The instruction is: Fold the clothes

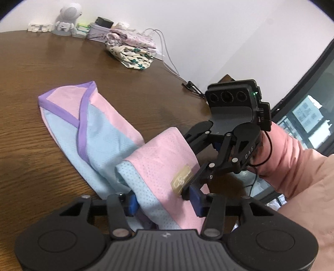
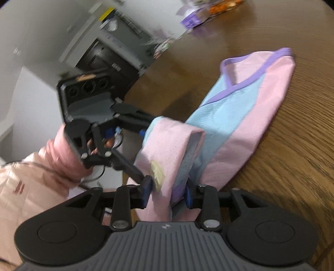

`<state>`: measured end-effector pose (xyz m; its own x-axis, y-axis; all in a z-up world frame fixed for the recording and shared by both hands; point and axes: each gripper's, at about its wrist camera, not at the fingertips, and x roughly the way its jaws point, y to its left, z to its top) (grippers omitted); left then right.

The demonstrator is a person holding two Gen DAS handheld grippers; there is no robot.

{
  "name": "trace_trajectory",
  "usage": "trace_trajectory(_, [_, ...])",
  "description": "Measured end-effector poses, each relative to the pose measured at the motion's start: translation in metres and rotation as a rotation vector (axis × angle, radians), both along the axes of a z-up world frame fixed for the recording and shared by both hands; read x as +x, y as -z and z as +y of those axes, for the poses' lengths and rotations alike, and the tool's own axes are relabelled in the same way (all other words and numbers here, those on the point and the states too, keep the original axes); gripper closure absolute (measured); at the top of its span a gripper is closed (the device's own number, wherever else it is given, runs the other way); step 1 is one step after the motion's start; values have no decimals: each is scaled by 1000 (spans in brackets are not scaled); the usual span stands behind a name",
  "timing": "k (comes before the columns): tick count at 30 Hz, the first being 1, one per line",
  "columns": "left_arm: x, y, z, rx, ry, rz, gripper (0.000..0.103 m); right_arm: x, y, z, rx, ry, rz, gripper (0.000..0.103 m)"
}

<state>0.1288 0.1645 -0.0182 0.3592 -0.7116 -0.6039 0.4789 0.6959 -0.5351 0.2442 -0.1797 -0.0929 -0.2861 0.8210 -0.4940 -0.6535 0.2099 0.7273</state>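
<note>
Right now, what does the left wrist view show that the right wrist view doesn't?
Only the left wrist view shows the folded floral clothes by the wall, the white robot-shaped gadget behind them, and a window. Only the right wrist view shows a dark cabinet opening beyond the table edge and blurred packets at the far side. Both show the pink, blue and purple garment on the wooden table, its near end lifted, with the left tool and right tool both shut on it.

table (image 1: 31, 87) | speaker figurine (image 1: 66, 19) (white) | cables (image 1: 167, 56) | window (image 1: 309, 116)
</note>
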Motion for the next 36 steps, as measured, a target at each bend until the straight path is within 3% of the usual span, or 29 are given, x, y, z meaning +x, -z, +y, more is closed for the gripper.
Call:
trace_trajectory(5, [-5, -6, 5, 1, -45, -32, 43, -3, 4, -6, 22, 48, 23, 61])
trace_trajectory(11, [-9, -10, 2, 5, -71, -65, 45, -5, 2, -6, 47, 106, 19, 59])
trace_trajectory(14, [-8, -10, -2, 16, -83, -76, 57, -4, 5, -1, 48, 128, 18, 64])
trace_trajectory(18, [-5, -9, 0, 11, -109, -76, 61, -1, 7, 1, 62, 163, 27, 72])
trace_trajectory(23, [-3, -9, 4, 10, -127, -85, 76, 2, 8, 5, 84, 188, 30, 84])
trace_trajectory(31, [-2, -11, 12, -3, -157, -97, 83, 11, 9, 15, 94, 201, 39, 85])
trace_trajectory(34, [-2, -7, 12, 2, -158, -85, 81, 13, 15, 18, 71, 207, 44, 82])
trace_trajectory(35, [-3, -6, 12, 0, -158, -81, 72, 13, 16, 19, 67, 210, 49, 78])
trace_trajectory(36, [-4, -6, 12, 0, -159, -80, 57, 14, 18, 19, 62, 214, 54, 66])
